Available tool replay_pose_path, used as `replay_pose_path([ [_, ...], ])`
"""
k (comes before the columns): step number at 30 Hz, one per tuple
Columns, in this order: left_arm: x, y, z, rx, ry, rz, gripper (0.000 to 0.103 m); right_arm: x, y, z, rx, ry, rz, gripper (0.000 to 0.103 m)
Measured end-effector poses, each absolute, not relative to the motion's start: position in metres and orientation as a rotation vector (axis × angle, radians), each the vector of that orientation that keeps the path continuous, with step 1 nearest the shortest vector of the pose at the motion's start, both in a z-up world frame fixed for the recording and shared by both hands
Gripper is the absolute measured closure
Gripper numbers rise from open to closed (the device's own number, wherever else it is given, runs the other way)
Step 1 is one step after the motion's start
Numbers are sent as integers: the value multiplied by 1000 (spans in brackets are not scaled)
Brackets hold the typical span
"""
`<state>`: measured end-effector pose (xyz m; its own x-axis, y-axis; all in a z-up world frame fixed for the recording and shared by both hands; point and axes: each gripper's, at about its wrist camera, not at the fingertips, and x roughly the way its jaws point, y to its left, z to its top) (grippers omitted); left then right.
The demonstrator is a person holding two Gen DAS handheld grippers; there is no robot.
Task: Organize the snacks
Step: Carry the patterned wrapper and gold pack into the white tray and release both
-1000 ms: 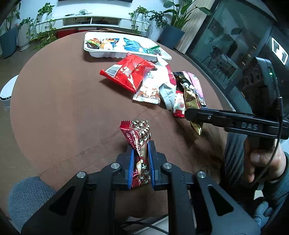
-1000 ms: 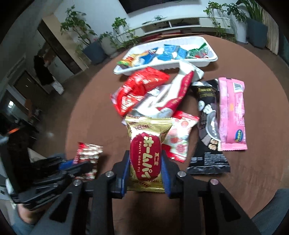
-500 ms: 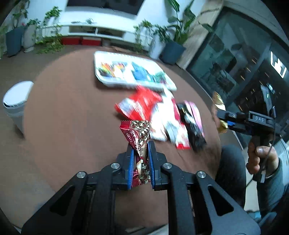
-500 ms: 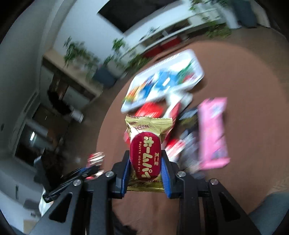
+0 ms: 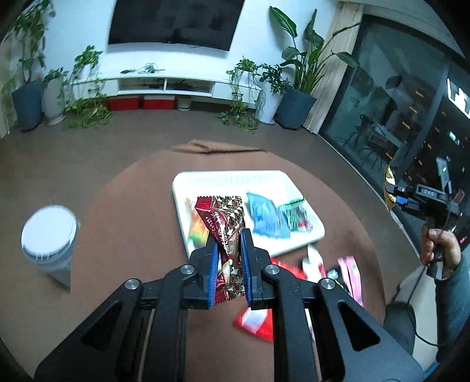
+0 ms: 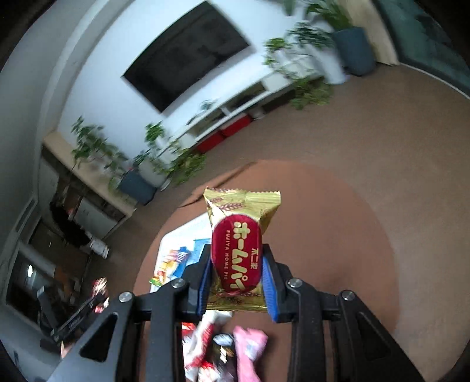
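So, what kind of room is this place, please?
Most likely a home living room: a large dark television hangs on the white wall above a low white media shelf, with many potted plants around. A round brown table stands in front.

The brown wrapper (image 5: 227, 232) is showing as glossy printed foil, creasing between smooth blue pads (image 5: 212, 270) that look like plastic. The gold packet (image 6: 239, 249) is shining like metallic foil, its red label glossy. The gripper arms (image 5: 164, 317) are looking like matt black plastic, with bright metal screws (image 5: 186, 269). The tray (image 5: 182, 188) is reading as smooth white plastic. The table (image 5: 123, 235) is wearing a matt brown cloth. The bin (image 5: 48, 238) is looking like matt white plastic.
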<state>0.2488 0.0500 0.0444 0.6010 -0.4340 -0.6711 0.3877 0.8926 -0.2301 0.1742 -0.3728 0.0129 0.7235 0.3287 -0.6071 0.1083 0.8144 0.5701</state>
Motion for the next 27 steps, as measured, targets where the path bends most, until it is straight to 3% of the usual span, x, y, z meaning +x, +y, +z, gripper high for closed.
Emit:
replay_pose_path([
  [5,310,6,33,-21,849,-494,90,249,-311,14,496,843,284,70],
  [13,364,-49,-29,47,970,-484,90,328,-257,-57,372,1059,292,70],
  [27,379,-96,-101,118,1057,-461,90,345,-266,-113,304,1166,215,68],
])
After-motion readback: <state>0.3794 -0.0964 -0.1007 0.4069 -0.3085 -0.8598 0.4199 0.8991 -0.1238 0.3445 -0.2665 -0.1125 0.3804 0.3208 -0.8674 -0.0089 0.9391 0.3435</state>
